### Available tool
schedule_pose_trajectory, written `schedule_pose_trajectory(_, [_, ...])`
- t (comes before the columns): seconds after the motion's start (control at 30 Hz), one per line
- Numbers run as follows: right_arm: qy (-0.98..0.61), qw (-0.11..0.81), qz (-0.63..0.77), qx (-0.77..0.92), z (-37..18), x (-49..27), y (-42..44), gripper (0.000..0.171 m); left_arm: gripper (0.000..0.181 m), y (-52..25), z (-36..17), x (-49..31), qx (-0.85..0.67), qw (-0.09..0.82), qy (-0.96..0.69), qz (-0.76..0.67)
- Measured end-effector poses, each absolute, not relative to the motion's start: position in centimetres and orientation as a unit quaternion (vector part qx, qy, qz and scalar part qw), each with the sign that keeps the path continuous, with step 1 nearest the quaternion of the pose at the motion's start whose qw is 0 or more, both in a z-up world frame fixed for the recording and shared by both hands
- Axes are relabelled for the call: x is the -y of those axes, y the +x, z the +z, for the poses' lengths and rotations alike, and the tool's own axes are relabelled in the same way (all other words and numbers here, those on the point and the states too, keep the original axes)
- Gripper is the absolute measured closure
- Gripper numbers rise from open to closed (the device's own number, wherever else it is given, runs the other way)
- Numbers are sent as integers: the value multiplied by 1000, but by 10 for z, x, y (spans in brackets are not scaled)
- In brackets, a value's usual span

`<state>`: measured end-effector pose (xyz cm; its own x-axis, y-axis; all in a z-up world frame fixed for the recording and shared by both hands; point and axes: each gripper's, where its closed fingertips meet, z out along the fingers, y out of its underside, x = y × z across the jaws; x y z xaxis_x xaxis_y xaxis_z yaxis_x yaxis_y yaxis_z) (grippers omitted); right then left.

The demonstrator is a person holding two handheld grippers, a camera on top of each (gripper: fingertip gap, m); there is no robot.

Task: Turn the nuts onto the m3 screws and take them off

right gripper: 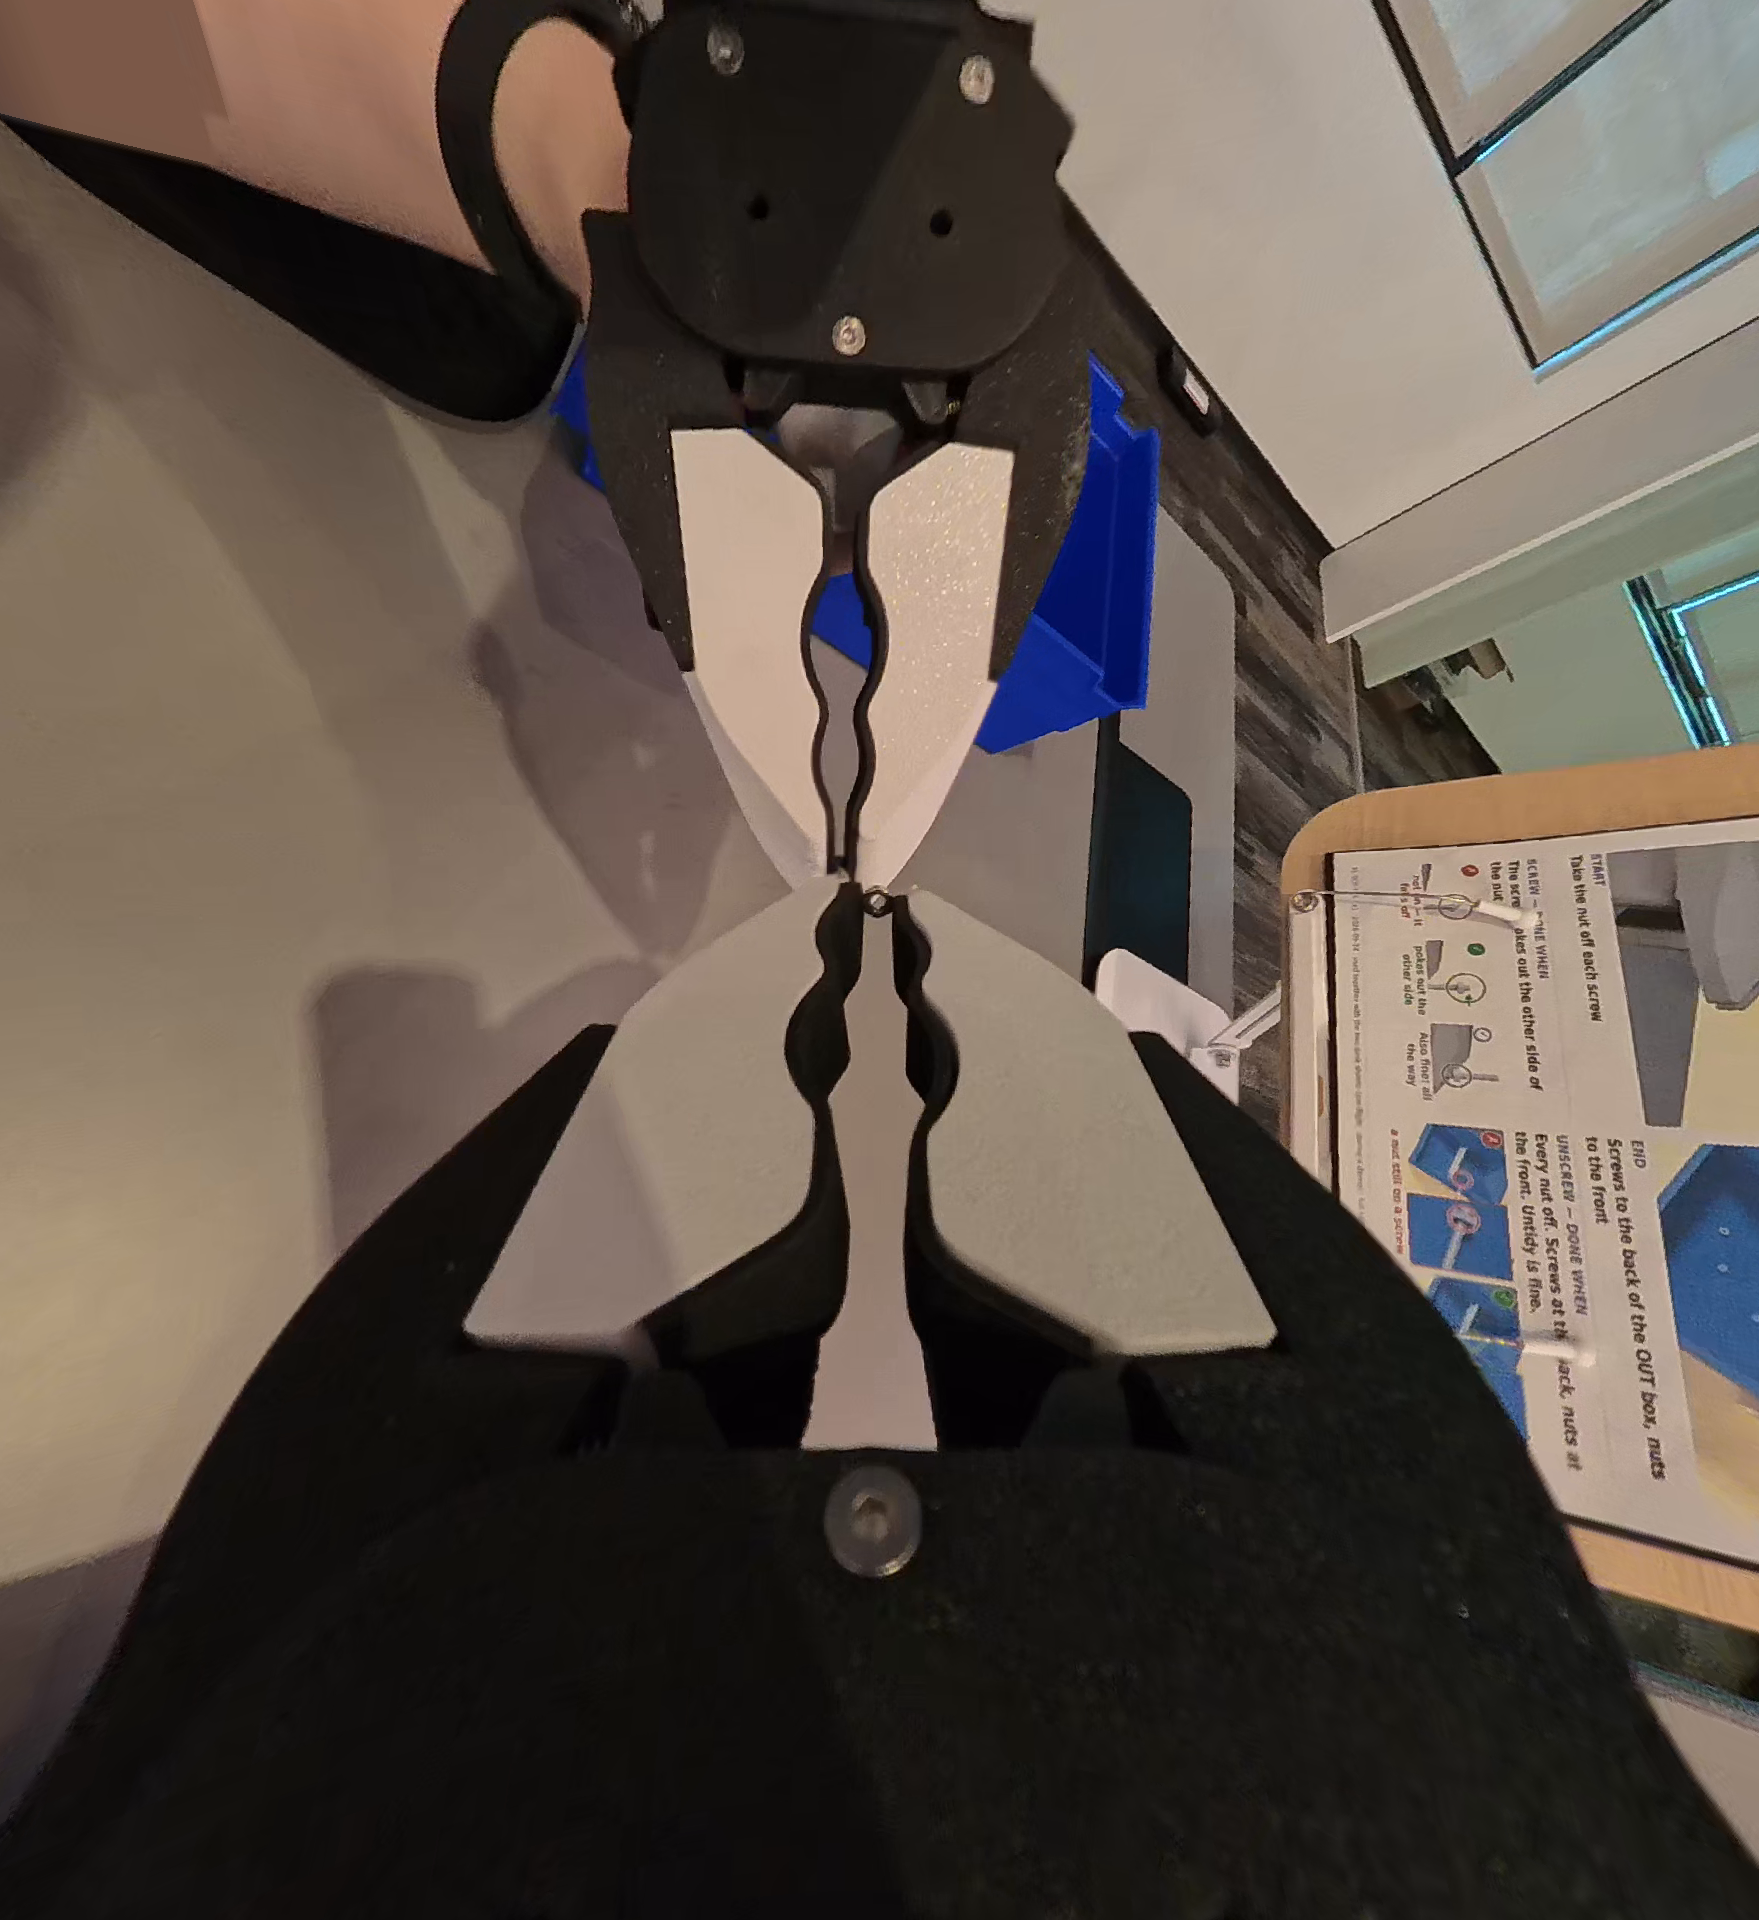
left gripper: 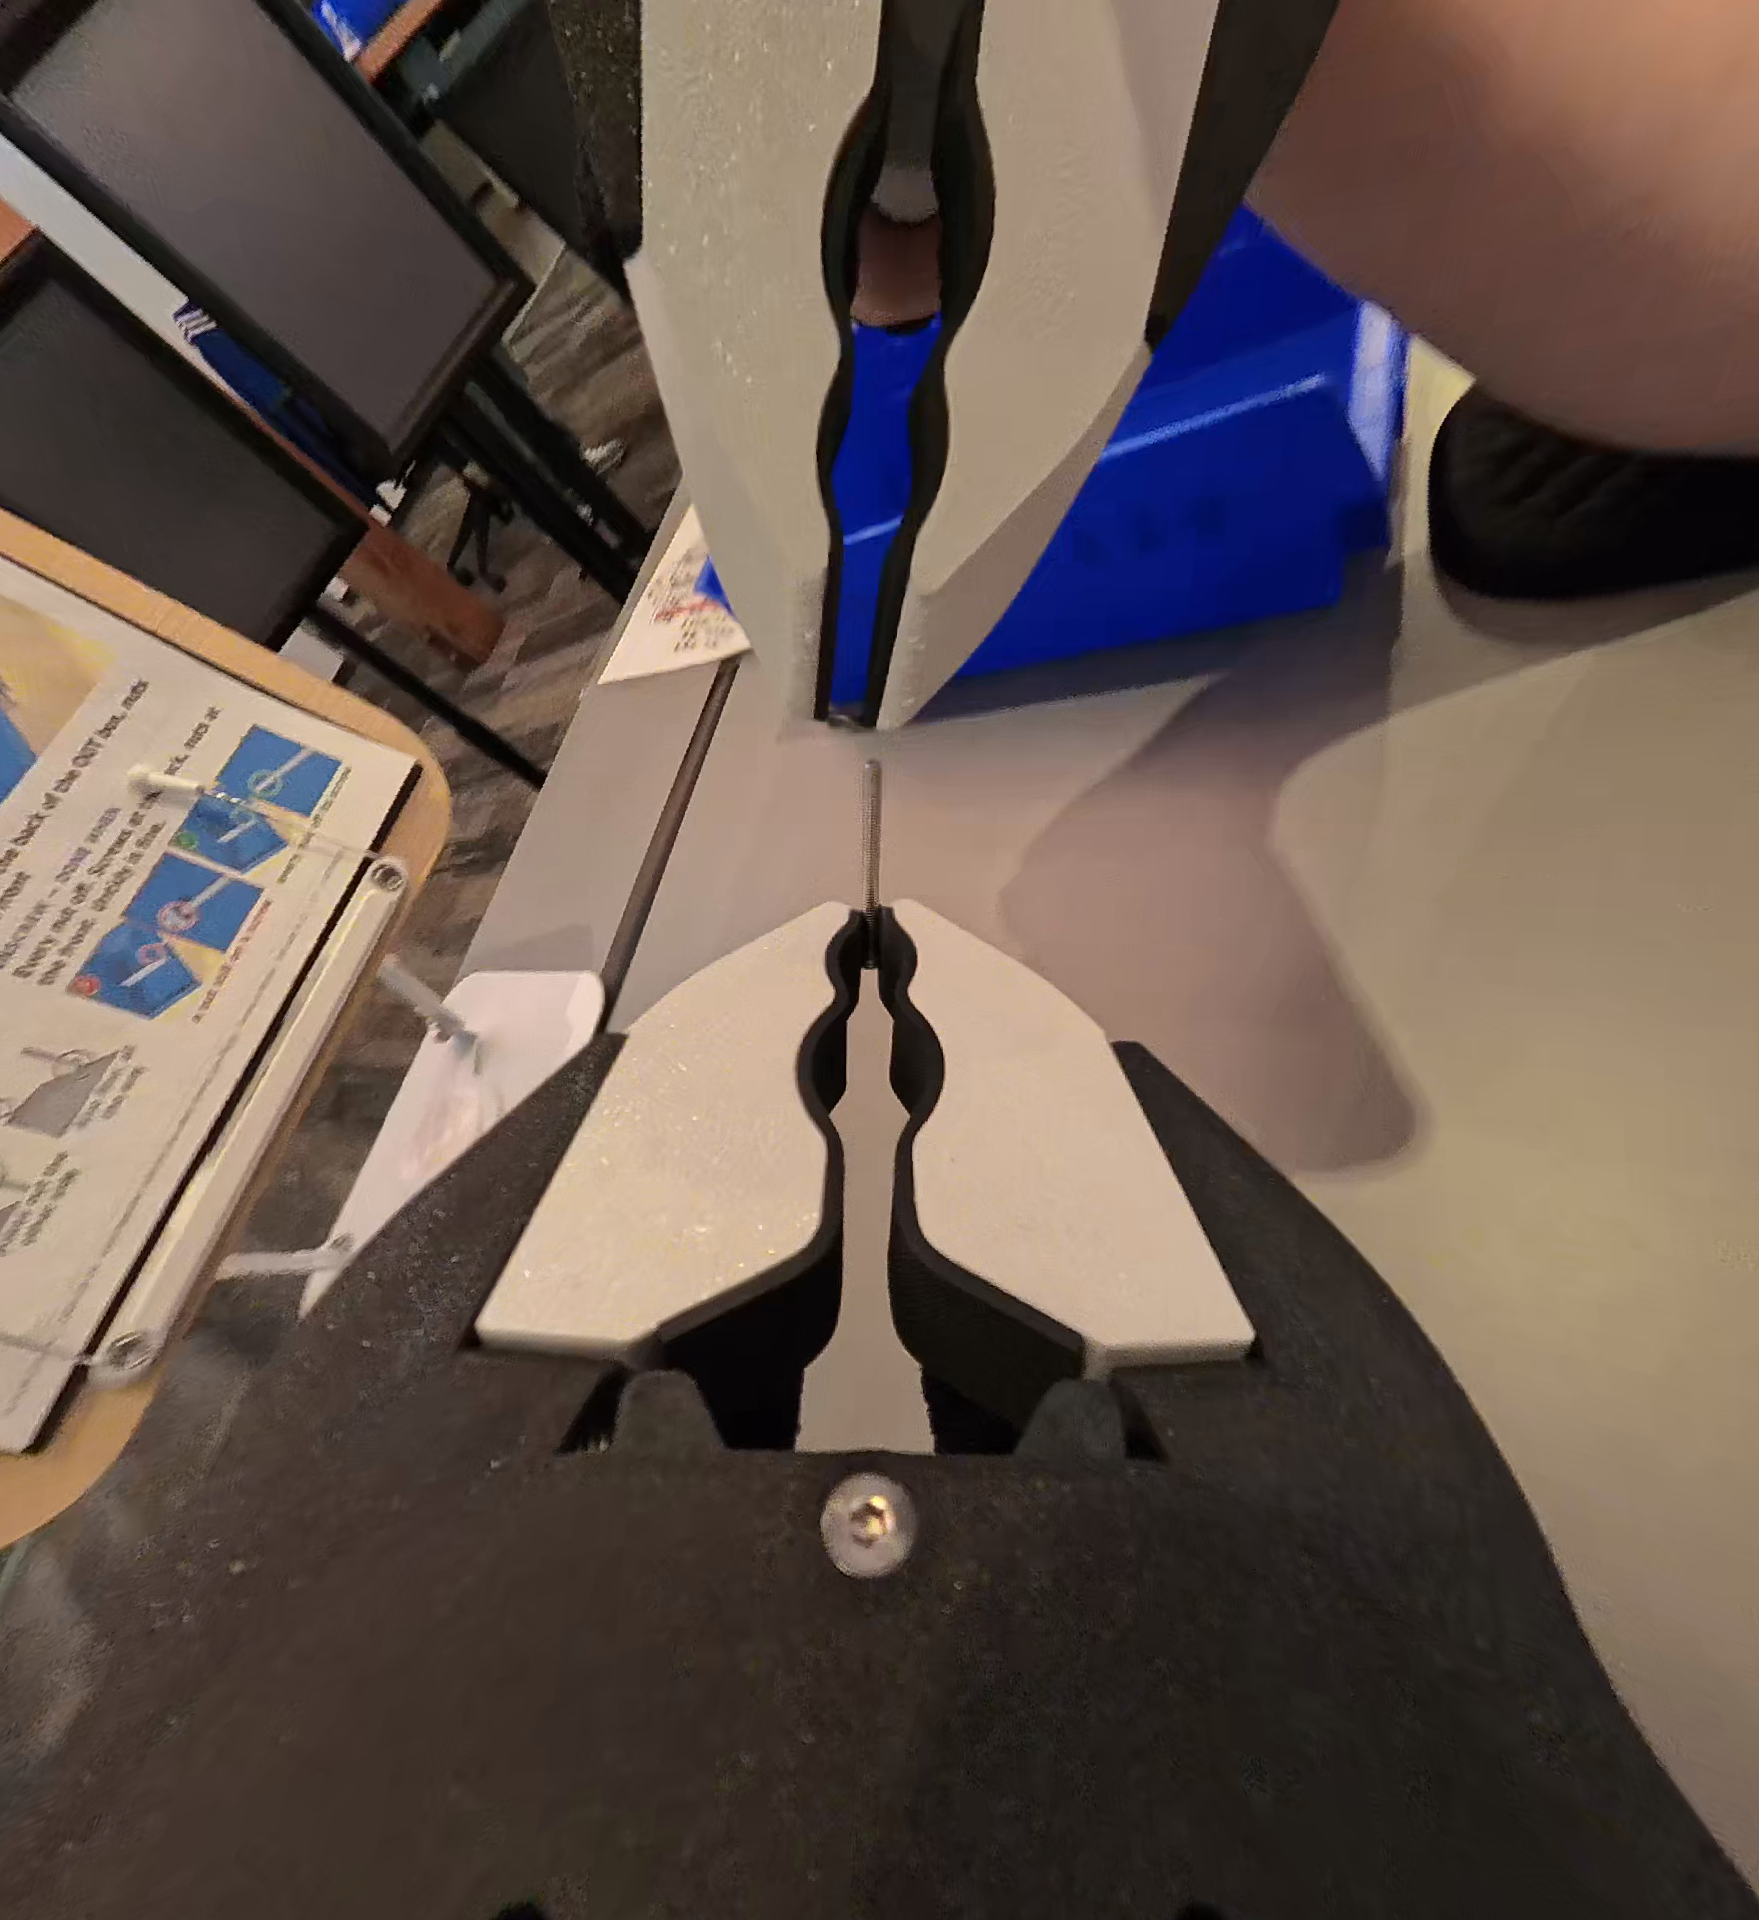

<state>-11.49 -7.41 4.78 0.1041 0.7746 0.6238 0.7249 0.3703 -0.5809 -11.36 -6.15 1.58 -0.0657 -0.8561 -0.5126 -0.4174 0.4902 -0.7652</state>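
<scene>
Grey and bare, the surface [left gripper: 1477,935] spreads wide to the right in the left wrist view, leaving open room on that side; its left edge drops off beside a dark patterned floor [left gripper: 542,343], where black-framed panels [left gripper: 251,208] stand on thin legs. A blue plastic bin [left gripper: 1197,488] sits at the far side of the surface, directly behind the meeting point of the two tools, so the way forward past them is closed off. A person's forearm [left gripper: 1581,208] with a black strap or cuff reaches in above the bin from the right. Left of the surface edge, a wooden board [left gripper: 376,644] carries a printed instruction sheet [left gripper: 127,935] under a clear cover, close beside the left tool. A small white card [left gripper: 688,613] lies at the surface edge near the bin.

The left gripper [left gripper: 870,920] has its fingers [left gripper: 709,1122] drawn nearly together at the tips, pinching the lower end of a thin M3 screw [left gripper: 871,842], which stands out straight ahead of them, above the surface. The right gripper [left gripper: 854,717] comes in from the opposite side, tips facing the screw's free end and just short of it, apart by a small gap. In the right wrist view, the right gripper [right gripper: 873,902] is narrowed onto a small dark nut [right gripper: 875,900] held at its very tips, with the left gripper [right gripper: 839,868] tip to tip against it; the screw itself is too small to make out there.
</scene>
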Motion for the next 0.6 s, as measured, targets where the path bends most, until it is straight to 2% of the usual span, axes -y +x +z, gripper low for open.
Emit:
schedule_pose_trajectory(0.3, [-590,434,11,681,42,90,-98,166,179,-91,9,78,-641,470,-475,-377])
schedule_pose_trajectory(0.6, [-587,410,-13,698,32,91,-101,166,179,-92,4,82,-666,481,-447,-353])
